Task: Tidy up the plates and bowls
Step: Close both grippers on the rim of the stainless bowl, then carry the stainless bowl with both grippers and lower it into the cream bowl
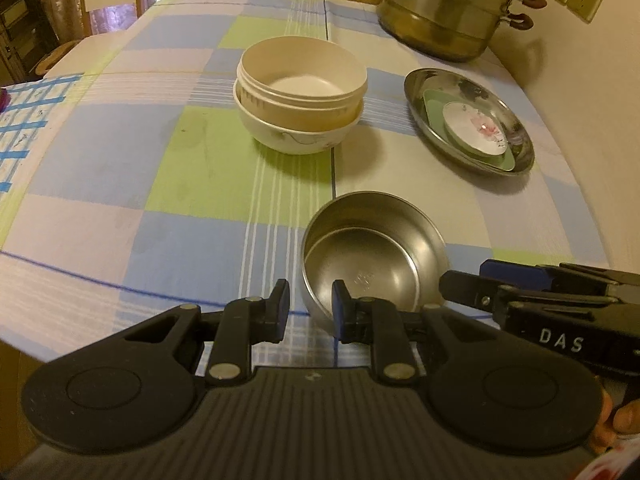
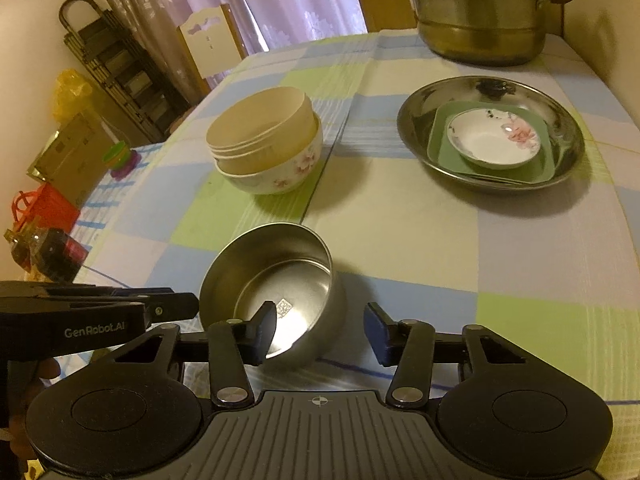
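A small steel bowl (image 1: 376, 256) (image 2: 276, 288) stands on the checked tablecloth near the front edge. My left gripper (image 1: 310, 308) is open with its jaws on either side of the bowl's near left rim. My right gripper (image 2: 320, 330) is open, its left finger inside the bowl and its right finger outside the wall. Farther back a cream bowl (image 1: 302, 76) (image 2: 260, 124) sits nested in a white floral bowl (image 1: 296, 140) (image 2: 280, 176). At the right a steel plate (image 1: 516, 160) (image 2: 412, 128) holds a green square plate (image 2: 444, 156) and a small floral dish (image 1: 474, 128) (image 2: 492, 140).
A large steel steamer pot (image 1: 448, 4) (image 2: 480, 12) stands at the far right by the wall. Beyond the table's left edge are a dark rack (image 2: 116, 68), bags and boxes (image 2: 52, 208). The tablecloth (image 1: 120, 152) is bare to the left.
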Demonstrator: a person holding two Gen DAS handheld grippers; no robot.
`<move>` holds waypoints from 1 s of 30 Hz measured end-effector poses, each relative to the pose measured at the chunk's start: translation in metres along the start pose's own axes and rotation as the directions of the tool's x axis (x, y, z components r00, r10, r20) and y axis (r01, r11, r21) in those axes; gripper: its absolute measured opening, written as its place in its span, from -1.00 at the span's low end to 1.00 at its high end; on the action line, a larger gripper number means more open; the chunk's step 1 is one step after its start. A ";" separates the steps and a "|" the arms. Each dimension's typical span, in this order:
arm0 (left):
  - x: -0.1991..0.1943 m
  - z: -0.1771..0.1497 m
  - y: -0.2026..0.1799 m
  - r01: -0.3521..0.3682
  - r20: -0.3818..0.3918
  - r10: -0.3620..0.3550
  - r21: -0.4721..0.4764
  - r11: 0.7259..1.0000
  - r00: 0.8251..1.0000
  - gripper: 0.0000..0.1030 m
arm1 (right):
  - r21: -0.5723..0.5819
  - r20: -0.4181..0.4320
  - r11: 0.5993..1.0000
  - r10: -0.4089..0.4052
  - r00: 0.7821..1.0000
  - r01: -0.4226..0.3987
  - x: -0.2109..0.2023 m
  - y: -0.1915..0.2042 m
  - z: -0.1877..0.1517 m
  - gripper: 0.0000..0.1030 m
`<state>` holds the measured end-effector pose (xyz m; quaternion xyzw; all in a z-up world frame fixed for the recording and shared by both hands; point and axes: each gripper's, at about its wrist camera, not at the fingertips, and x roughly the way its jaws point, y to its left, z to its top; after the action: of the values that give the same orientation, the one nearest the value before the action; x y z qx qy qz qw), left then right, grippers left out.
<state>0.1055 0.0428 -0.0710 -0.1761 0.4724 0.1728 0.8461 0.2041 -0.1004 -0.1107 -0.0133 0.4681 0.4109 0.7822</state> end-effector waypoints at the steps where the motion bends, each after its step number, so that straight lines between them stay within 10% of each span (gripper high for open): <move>1: 0.003 0.002 0.000 0.003 -0.004 -0.003 0.004 1.000 1.000 -0.62 | 0.000 -0.005 1.000 -0.004 1.000 0.004 0.004 0.001 0.001 -0.11; 30: 0.042 0.010 0.004 0.030 -0.082 -0.027 0.038 0.999 0.996 -0.71 | 0.006 -0.055 1.000 -0.029 0.998 0.030 0.031 0.001 0.006 -0.70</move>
<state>0.1318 0.0566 -0.1028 -0.1729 0.5073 0.1441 0.8318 0.2140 -0.0779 -0.1298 -0.0291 0.4906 0.3972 0.7750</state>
